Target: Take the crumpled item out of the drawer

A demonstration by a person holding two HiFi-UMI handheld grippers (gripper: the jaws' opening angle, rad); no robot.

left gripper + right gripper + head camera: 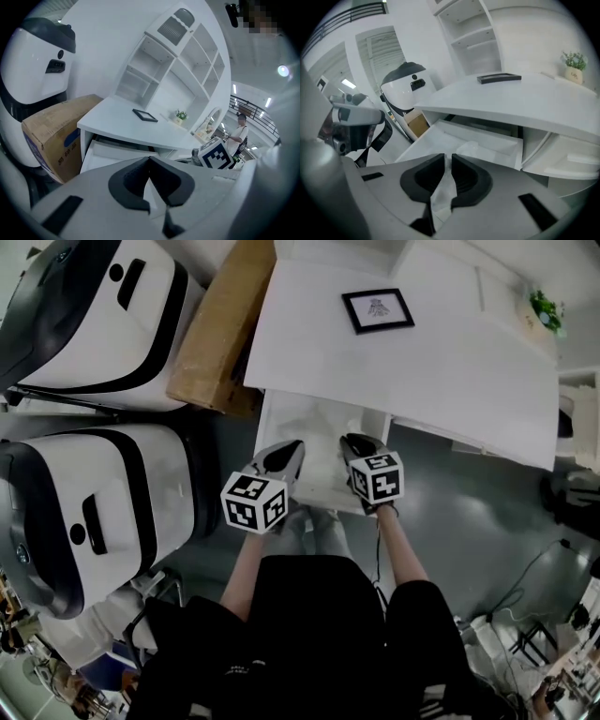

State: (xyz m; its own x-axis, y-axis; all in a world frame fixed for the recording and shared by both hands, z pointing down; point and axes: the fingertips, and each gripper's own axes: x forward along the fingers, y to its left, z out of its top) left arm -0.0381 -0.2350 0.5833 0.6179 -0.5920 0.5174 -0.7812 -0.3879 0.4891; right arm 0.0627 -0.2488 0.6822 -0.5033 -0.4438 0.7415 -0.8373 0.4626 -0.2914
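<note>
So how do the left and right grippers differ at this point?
The right gripper is shut on the white crumpled item; the left gripper is shut on nothing. The right gripper looks down into the open drawer; the left gripper looks across the desk top. Both sit side by side at the drawer's front.

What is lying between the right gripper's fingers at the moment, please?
A white crumpled item, pinched between the fingers of the right gripper; the right gripper view shows it clearly.
</note>
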